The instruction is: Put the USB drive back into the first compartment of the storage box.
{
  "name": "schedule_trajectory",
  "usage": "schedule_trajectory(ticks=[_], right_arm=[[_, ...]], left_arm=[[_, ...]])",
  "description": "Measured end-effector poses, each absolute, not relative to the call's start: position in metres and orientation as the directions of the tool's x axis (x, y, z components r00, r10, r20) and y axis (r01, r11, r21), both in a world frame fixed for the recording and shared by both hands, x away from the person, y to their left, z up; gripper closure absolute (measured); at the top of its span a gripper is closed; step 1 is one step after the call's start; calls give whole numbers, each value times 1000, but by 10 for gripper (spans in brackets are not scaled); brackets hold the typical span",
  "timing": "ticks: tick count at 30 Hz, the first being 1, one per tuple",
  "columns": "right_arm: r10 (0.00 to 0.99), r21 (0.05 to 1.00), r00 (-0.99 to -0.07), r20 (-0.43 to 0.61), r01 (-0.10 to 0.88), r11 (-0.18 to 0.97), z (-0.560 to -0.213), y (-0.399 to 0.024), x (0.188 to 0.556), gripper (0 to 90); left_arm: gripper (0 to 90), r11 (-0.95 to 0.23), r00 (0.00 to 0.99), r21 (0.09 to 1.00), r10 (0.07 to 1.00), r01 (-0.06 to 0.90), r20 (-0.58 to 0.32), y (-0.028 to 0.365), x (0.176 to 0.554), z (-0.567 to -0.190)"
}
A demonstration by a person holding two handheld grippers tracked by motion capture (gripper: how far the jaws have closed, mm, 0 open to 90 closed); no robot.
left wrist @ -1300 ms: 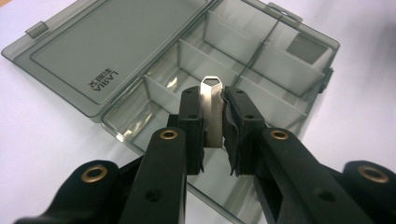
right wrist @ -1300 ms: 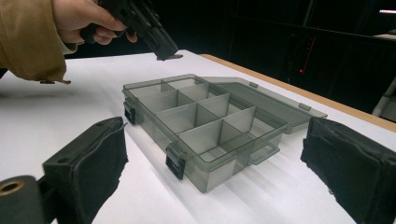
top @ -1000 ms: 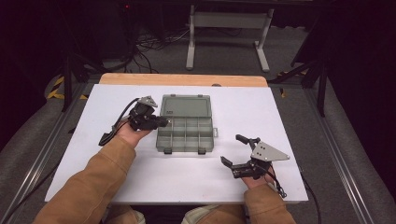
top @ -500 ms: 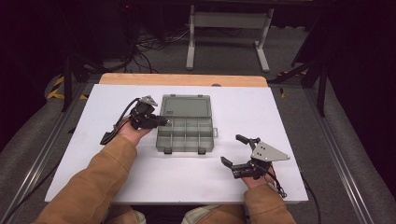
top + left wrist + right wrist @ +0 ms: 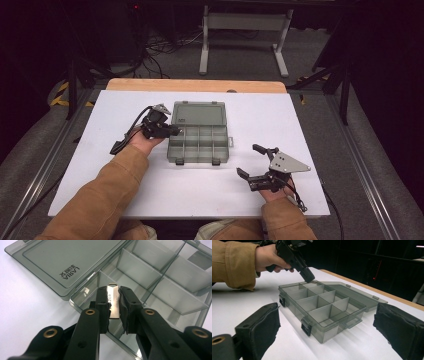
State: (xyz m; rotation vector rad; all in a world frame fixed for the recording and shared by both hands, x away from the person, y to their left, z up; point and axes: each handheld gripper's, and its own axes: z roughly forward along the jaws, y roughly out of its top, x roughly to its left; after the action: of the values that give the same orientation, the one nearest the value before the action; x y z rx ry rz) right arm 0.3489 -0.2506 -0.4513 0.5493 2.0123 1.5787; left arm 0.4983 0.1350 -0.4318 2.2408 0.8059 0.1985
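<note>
The left gripper (image 5: 113, 305) is clamped on a small flat metal piece (image 5: 113, 302), held upright between the pads, with faint lettering on its face. It hangs over the corner compartment of a clear grey organizer box (image 5: 199, 140), the one nearest the hinge and the open lid (image 5: 67, 262), which lies flat on the white surface (image 5: 310, 120). The right gripper (image 5: 252, 162) rests off to the side, near the front edge of the surface, jaws wide apart and holding nothing.

The step in hand looks like dropping the metal piece into that corner compartment. To do it well, the left gripper should come lower until the bottom edge of the piece sits inside the walls, clear of the divider (image 5: 98, 280) and the outer rim. Letting go from too high risks the piece bouncing or tipping into the next cell. Opening the jaws slowly, with the piece kept upright or leaned slightly toward the compartment floor, should let it slide down cleanly. The box itself is light, so avoid nudging its wall.
</note>
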Motion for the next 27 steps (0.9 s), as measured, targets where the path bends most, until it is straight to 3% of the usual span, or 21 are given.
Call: schedule_trajectory(ticks=[27], right_arm=[[601,971,-785,-148,-1,238,-451,-250,349,63]], left_arm=[[778,-560,797,665,598,494,-88,129,501,-439]])
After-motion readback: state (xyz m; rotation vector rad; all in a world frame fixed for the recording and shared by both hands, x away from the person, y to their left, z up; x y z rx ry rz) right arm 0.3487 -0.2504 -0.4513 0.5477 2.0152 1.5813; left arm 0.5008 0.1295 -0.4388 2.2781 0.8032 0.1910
